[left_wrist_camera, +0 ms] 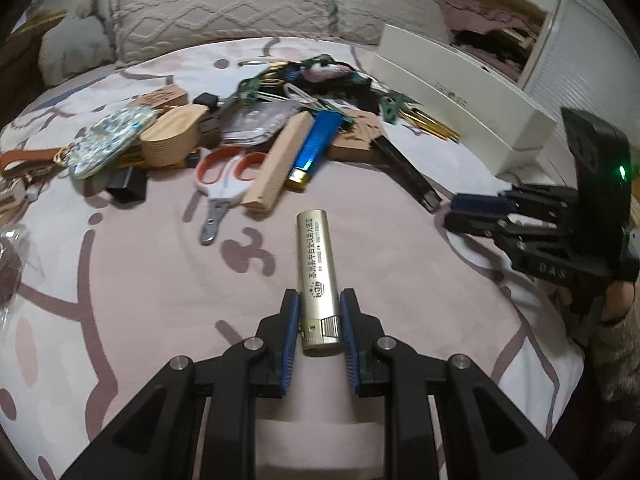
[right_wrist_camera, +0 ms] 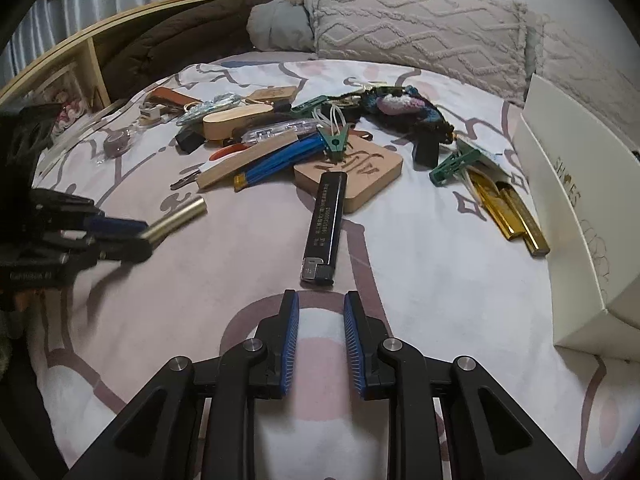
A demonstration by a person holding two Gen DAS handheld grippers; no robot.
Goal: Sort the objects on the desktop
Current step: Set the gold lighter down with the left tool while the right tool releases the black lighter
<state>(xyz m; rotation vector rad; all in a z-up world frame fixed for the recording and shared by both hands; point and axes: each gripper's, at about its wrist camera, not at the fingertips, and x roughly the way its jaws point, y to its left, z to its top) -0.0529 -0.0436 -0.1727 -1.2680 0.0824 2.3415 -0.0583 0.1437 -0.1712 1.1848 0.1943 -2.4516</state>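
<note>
Three lighters show: a gold lighter (left_wrist_camera: 319,280), a black lighter (right_wrist_camera: 326,226) and a blue lighter (left_wrist_camera: 316,145). There are two green clips (right_wrist_camera: 336,142) (right_wrist_camera: 454,166), one pair of scissors (left_wrist_camera: 224,184), one wooden block (right_wrist_camera: 352,172) and one white box (right_wrist_camera: 576,216). Two grippers are in view.

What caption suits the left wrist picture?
Left tool gripping a gold lighter above a patterned bedsheet, cluttered pile beyond.

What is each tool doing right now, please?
Left tool: closed on the gold lighter.
Right tool: open, holding nothing; the black lighter lies just ahead of it.
</note>
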